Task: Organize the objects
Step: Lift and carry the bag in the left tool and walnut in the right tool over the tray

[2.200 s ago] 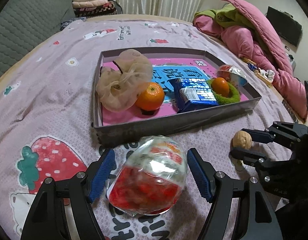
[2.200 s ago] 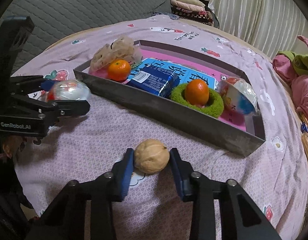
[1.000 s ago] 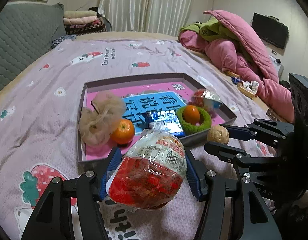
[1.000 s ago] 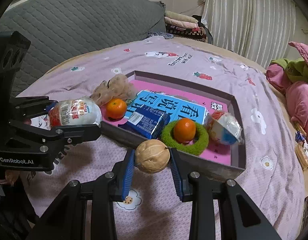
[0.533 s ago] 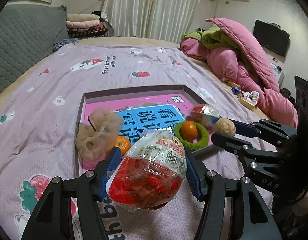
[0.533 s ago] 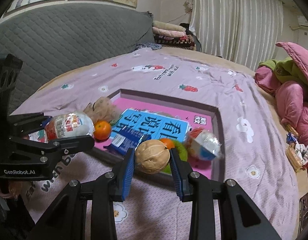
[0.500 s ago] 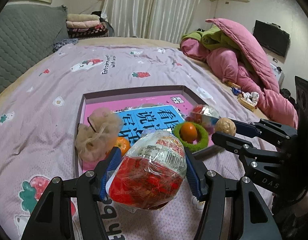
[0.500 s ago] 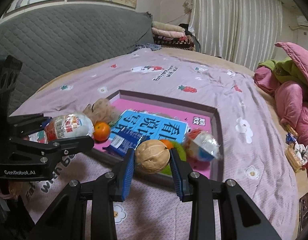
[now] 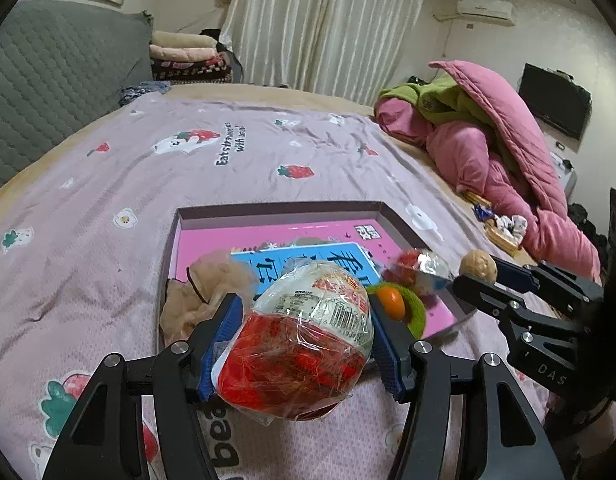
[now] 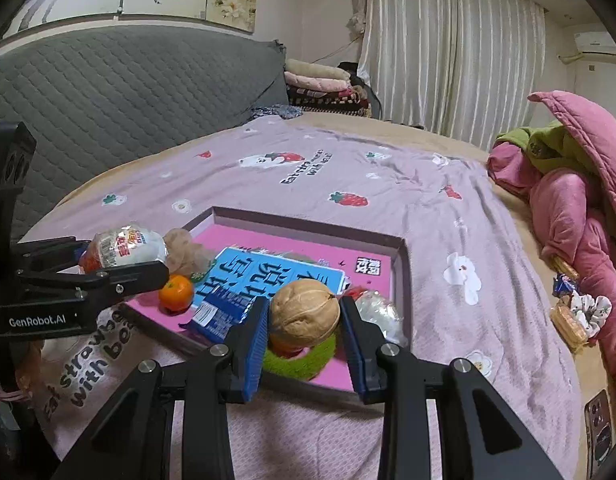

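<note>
— Where is the wrapped snack ball [image 9: 304, 340]?
— It is clamped between the blue pads of the left gripper [image 9: 304, 344], held in the air above the near edge of the tray [image 9: 276, 210].
— And the walnut [image 10: 305, 312]?
— It is gripped by the right gripper [image 10: 304, 320], above the green ring [image 10: 304, 358] and near rim.
— What is seen in the tray?
— A tangerine [image 10: 176, 293], a blue packet [image 10: 218, 314], a beige scrunchie [image 9: 208, 292] and a foil-wrapped ball [image 9: 422, 268], all on the strawberry-print bedspread [image 9: 108, 184].
</note>
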Demonstrator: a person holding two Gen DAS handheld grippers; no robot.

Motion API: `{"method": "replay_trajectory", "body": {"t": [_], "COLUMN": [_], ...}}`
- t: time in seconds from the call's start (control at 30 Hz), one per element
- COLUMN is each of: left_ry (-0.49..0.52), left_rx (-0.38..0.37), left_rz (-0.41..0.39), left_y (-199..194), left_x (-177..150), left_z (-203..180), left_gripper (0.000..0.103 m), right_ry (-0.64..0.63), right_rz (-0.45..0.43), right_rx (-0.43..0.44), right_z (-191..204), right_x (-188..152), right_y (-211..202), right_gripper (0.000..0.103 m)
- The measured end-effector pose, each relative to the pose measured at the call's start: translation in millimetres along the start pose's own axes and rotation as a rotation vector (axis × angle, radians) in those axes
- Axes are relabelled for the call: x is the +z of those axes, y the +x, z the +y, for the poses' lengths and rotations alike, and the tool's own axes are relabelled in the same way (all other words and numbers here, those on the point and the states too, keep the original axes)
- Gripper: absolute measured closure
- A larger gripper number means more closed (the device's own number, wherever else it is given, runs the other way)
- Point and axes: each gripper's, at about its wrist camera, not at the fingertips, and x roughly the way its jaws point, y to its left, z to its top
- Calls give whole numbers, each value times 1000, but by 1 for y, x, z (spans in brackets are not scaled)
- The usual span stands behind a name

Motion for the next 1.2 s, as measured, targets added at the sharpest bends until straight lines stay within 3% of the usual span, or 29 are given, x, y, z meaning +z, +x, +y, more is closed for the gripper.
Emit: {"method": "replay_trajectory", "body": {"t": [0.23, 0.8, 1.2], "left_ry": [-11, -3, 11], "left_rx": [12, 42, 80], "left_rz": [-10, 67, 110], "left_y": [11, 43, 55], "left_x": [4, -6, -15], "left_z": [0, -2, -3], "left_gripper": [40, 40, 40], "right_ry": [18, 50, 22], "right_rz": [-1, 127, 169], "right_rx": [-9, -14, -11], "right_z": [-8, -20, -14], "right_x": [1, -18, -23], "right_y": [8, 43, 58], "right_gripper": [68, 68, 68]}}
